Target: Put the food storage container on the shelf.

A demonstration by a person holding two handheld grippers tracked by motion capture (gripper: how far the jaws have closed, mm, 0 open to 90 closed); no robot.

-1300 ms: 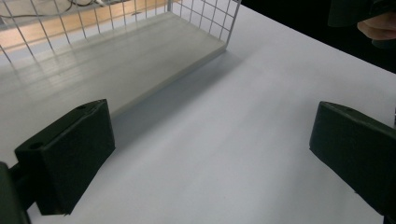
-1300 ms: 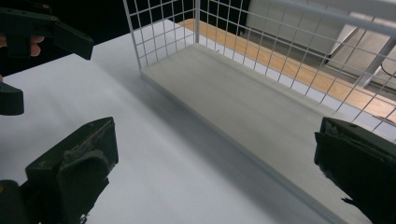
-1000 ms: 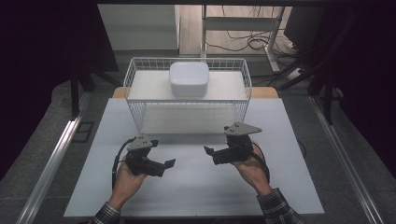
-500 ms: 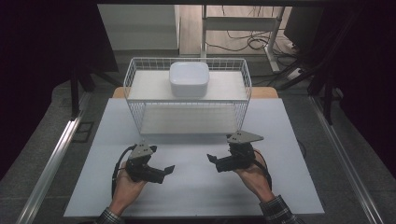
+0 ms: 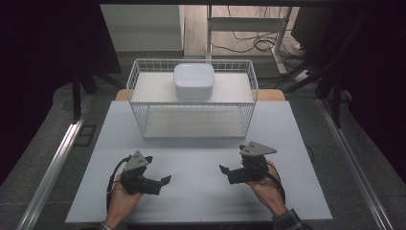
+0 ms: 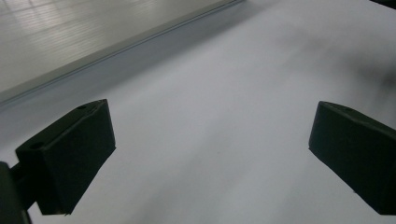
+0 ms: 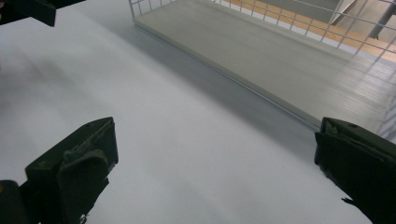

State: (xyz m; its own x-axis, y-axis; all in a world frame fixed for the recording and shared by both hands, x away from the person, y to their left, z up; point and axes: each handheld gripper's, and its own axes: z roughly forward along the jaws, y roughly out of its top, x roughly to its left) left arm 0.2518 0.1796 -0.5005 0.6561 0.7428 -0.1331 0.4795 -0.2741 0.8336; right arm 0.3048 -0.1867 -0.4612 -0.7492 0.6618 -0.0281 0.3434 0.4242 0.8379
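Observation:
Both grippers rest low over the white table [image 5: 201, 191], each held in a hand. My left gripper [image 5: 165, 181] at the front left points right, jaws wide apart with nothing between them [image 6: 210, 154]. My right gripper [image 5: 224, 171] at the front right points left toward it, also open and empty [image 7: 215, 163]. A white wire rack [image 5: 191, 98] with two shelves stands behind them at the table's middle. A white square bowl [image 5: 193, 80] sits on its upper shelf. The rack's lower shelf [image 7: 280, 60] lies ahead in the right gripper view, where the left gripper's jaw tip [image 7: 37, 9] shows at the top left.
Metal rails [image 5: 52, 163] run along both sides of the table on the grey floor. Behind the rack stand a white cabinet [image 5: 143, 24], a metal frame [image 5: 249, 24] and loose cables. Dark curtains hang left and right. Bare table surface lies between and in front of the grippers.
Both hands have drawn back toward the table's front edge, away from the rack. The jaws stay open and empty.

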